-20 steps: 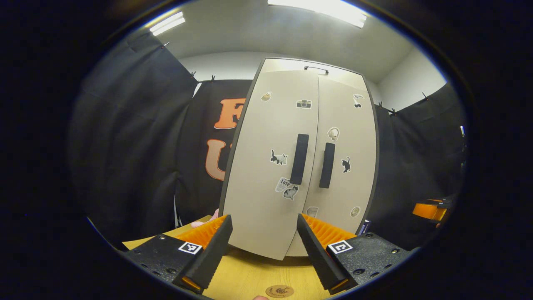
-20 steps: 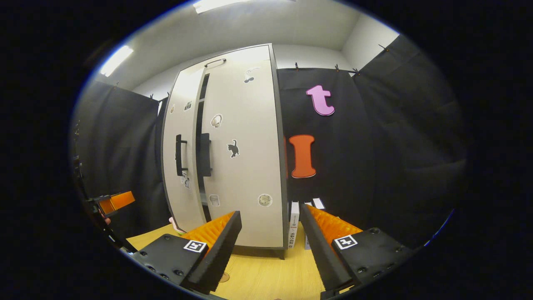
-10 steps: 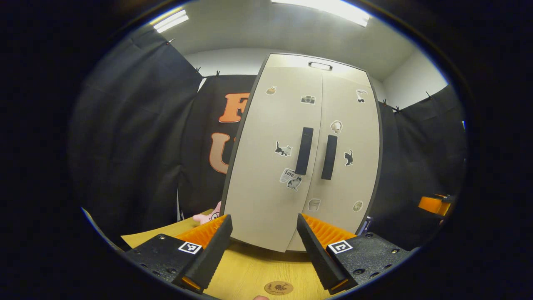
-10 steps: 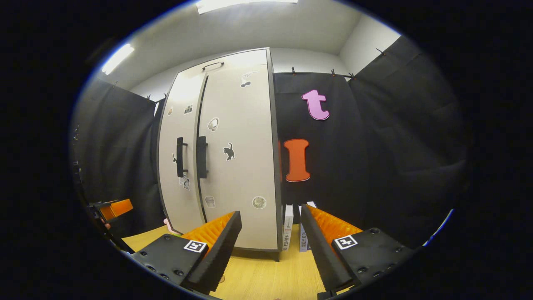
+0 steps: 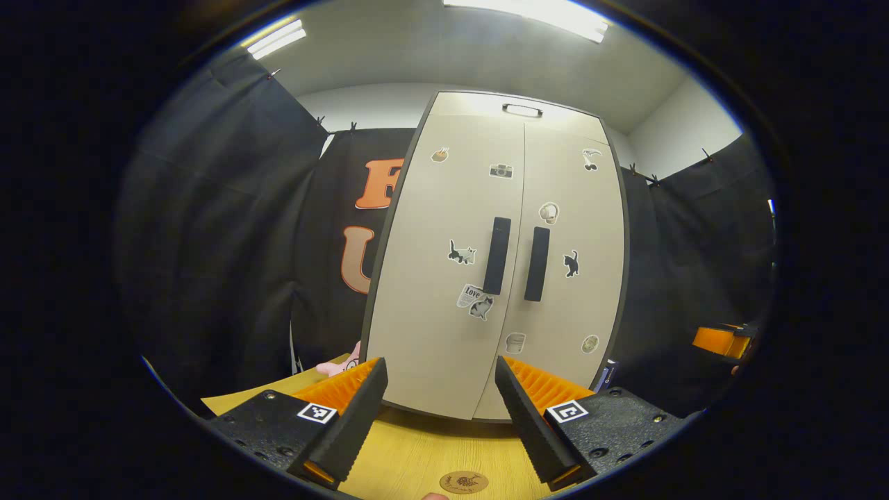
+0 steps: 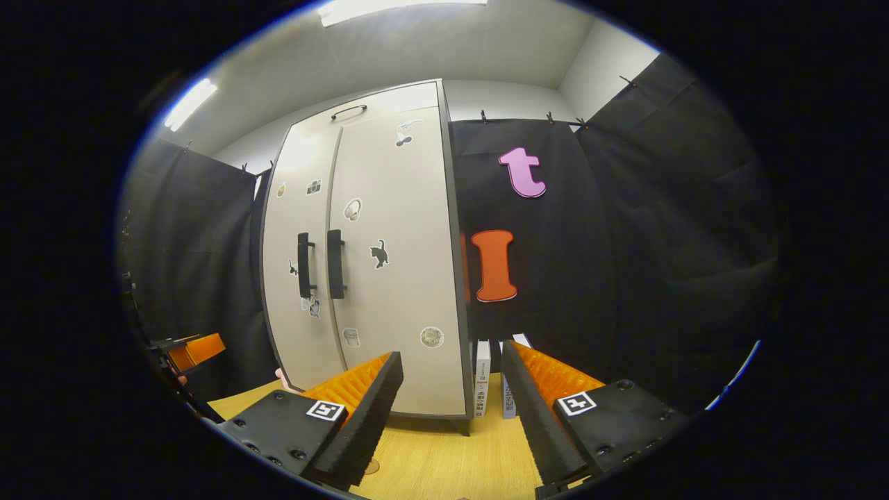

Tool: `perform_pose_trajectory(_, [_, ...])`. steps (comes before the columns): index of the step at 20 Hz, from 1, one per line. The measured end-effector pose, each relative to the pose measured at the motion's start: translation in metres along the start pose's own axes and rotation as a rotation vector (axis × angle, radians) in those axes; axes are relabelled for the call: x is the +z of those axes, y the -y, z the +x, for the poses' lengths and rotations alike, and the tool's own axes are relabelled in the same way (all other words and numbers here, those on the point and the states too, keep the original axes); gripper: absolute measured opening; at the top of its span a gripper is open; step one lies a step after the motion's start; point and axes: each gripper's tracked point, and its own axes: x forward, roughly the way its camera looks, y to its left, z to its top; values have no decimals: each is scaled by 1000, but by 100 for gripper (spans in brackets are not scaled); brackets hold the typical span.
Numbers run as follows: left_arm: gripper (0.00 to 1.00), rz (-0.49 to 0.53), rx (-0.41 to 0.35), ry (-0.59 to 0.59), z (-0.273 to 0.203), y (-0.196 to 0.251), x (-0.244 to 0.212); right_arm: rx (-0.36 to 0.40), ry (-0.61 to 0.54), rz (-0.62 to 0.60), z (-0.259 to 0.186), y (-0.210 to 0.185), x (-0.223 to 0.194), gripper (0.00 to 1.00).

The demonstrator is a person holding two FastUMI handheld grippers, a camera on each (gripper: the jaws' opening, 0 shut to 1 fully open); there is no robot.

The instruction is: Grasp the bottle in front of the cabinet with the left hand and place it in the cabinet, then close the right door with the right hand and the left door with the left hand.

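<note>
Cabinet (image 5: 444,333) doors stand flush with each other in the left gripper view, the left door (image 5: 444,229) and the right door (image 5: 569,222) meeting along a thin seam with their two dark vertical handles (image 5: 497,255) side by side just either side of it. Small stickers dot both doors, among them a cat sticker (image 5: 462,253) on the left door and a black cat sticker (image 5: 571,264) on the right. The cabinet sits on a light wooden table (image 5: 417,458), toward its far edge. The bottle cannot be seen with both doors shut.

The left gripper (image 5: 439,430) is held in front of the cabinet's lower edge, its fingers spread wide with nothing between them and not touching the doors. A round brown coaster (image 5: 464,482) lies on the table near the front edge, between the fingers. A pink soft toy (image 5: 340,364) peeks out at the cabinet's left side. At the far right edge of this view part of the other gripper shows.

In the right gripper view the cabinet (image 6: 368,278) is seen from its right side, doors closed, and some white boxes (image 6: 481,378) stand upright on the table just beside its right wall. The right gripper (image 6: 451,423) hangs clear of the cabinet, fingers wide apart and empty.
</note>
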Motion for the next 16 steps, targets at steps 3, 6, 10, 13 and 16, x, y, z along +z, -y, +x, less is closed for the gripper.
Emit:
perform_pose_trajectory(3, [95,12,-6,5,-1,2,2,-4,0,2,2,1,0,95])
perform_pose_trajectory(6, [95,13,-10,11,-1,4,4,-1,-4,5,3,0,-2,95])
perform_pose_trajectory(10, [95,6,-15,2,-2,4,1,9,-14,17,4,-2,-6,95])
perform_pose_trajectory(13, [95,8,-8,6,-3,3,3,13,-25,28,6,-4,-9,95])
perform_pose_trajectory(16, [95,7,-6,5,-3,3,3,12,-27,32,6,-3,-10,95])
